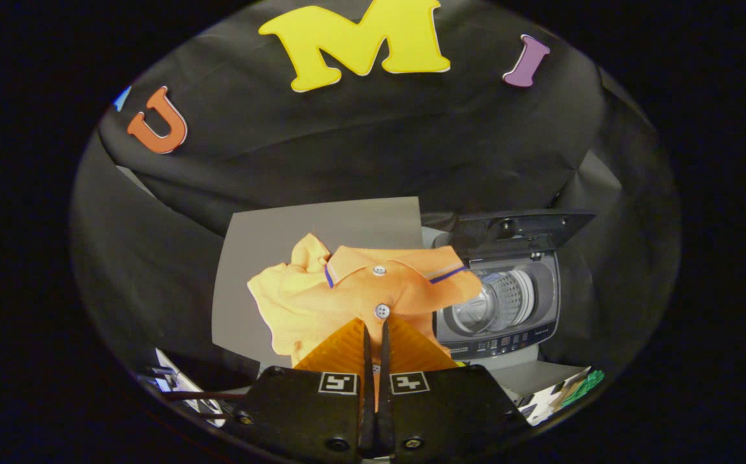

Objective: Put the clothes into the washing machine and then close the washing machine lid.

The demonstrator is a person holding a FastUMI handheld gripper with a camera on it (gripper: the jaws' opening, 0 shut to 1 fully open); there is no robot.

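Orange shirt pinched in hand-held gripper – washer lid up.

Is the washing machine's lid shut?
No, the lid stands up open over the washing machine, showing the drum; the tongs pinch the orange shirt.

The small grey top-loading washing machine stands with its dark lid raised, so its round drum mouth is open from above. The crumpled orange polo shirt, pinched between the nearly closed fingers of the hand-held gripper, overlaps the machine's near rim. Bare grey surface lies beyond the shirt.
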